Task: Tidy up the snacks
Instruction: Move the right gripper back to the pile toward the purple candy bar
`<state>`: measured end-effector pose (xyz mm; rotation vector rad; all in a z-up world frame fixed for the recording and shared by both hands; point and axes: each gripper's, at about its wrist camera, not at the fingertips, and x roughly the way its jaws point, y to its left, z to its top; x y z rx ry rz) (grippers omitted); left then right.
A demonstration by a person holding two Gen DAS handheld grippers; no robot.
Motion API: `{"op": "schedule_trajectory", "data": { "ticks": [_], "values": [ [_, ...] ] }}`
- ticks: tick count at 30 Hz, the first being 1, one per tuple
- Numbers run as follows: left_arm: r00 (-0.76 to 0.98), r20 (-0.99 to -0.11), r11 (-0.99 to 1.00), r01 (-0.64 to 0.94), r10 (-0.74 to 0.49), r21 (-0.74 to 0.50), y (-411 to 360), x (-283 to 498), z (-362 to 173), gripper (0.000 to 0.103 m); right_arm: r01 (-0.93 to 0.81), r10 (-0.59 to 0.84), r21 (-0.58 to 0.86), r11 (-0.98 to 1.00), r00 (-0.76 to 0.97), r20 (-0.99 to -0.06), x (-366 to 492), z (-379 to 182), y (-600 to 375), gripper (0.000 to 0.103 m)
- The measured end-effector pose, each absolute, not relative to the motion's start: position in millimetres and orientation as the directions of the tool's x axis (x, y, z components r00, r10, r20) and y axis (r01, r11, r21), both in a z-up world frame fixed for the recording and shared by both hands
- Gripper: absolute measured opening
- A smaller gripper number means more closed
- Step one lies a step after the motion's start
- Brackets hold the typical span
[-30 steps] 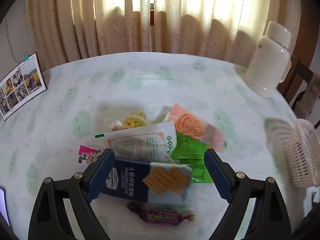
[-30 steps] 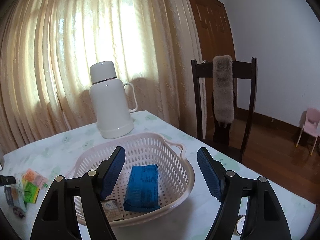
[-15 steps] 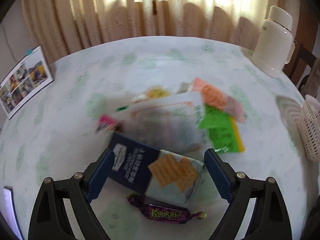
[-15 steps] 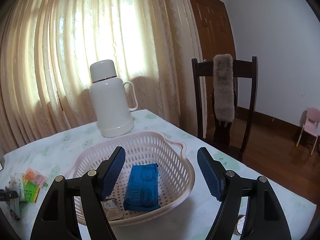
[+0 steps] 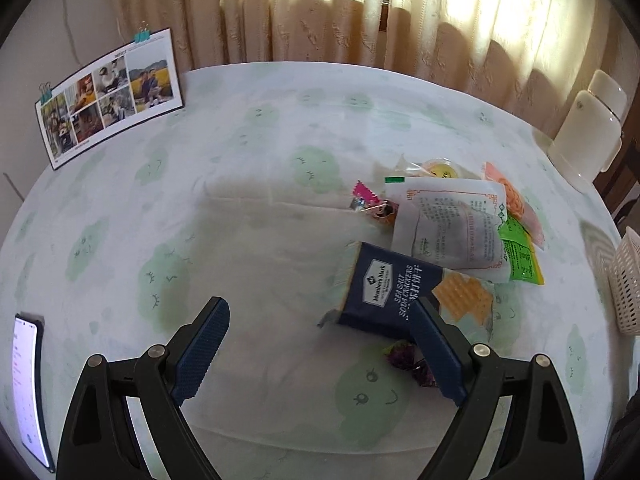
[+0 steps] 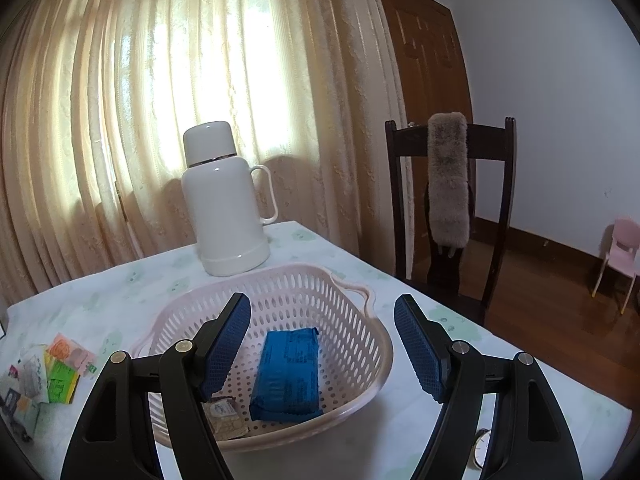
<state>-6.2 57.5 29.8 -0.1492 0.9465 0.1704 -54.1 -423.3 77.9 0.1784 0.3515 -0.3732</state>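
In the left wrist view my left gripper (image 5: 318, 350) is open and holds nothing, over bare tablecloth. The snack pile lies to its right: a navy cracker pack (image 5: 388, 290), a white packet (image 5: 452, 228), a green packet (image 5: 520, 252), an orange packet (image 5: 514, 200), a yellow jelly cup (image 5: 440, 168) and a small pink sweet (image 5: 366, 196). A purple candy (image 5: 404, 356) is partly hidden behind the right finger (image 5: 436, 348). My right gripper (image 6: 322, 346) hangs open above the pink basket (image 6: 372, 344), which holds a blue packet (image 6: 288, 368) and a small beige packet (image 6: 226, 416).
A white thermos (image 6: 224, 200) stands behind the basket, near the curtain. A dark chair (image 6: 448, 200) with a fur pad is at the table's right side. A phone (image 5: 28, 380) lies at the left edge, a photo calendar (image 5: 108, 92) at the back left. A watch (image 6: 482, 446) lies near the basket.
My left gripper has swung left: the cracker pack that lay between its fingers now sits by the right finger, with the pile off to the right. The right gripper has not moved.
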Motion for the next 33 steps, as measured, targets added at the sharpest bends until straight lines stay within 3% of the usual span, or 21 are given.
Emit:
{"op": "schedule_trajectory", "data": {
  "ticks": [4,8,12,19,24,33],
  "values": [
    [0.569,-0.821,0.976,-0.2,0.048,-0.082,59,-6,24,0.089,0.364,-0.313,0.092,0.927,0.886,-0.343,-68,84,-398,0.075],
    [0.569,-0.822,0.976,-0.19,0.024,-0.104,64,-6,21,0.089,0.205,-0.172,0.069,0.976,0.93,-0.325,-88,93,-336,0.075],
    [0.587,-0.81,0.975,-0.193,0.022,-0.113,71,-10,24,0.089,-0.067,0.089,0.066,0.996,0.896,-0.435,-81,89,-263,0.075],
    [0.623,-0.78,0.97,-0.218,0.053,-0.109,91,-19,31,0.089,-0.339,0.38,0.192,0.921,0.675,-0.632,-48,61,-176,0.075],
    [0.623,-0.781,0.962,-0.234,0.039,-0.138,105,-18,28,0.089,-0.412,0.402,0.167,0.896,0.592,-0.698,-39,43,-124,0.075],
    [0.62,-0.784,0.953,-0.245,0.014,-0.177,115,-22,25,0.089,-0.406,0.278,0.033,0.913,0.564,-0.778,-24,22,-72,0.075]
  ]
}}
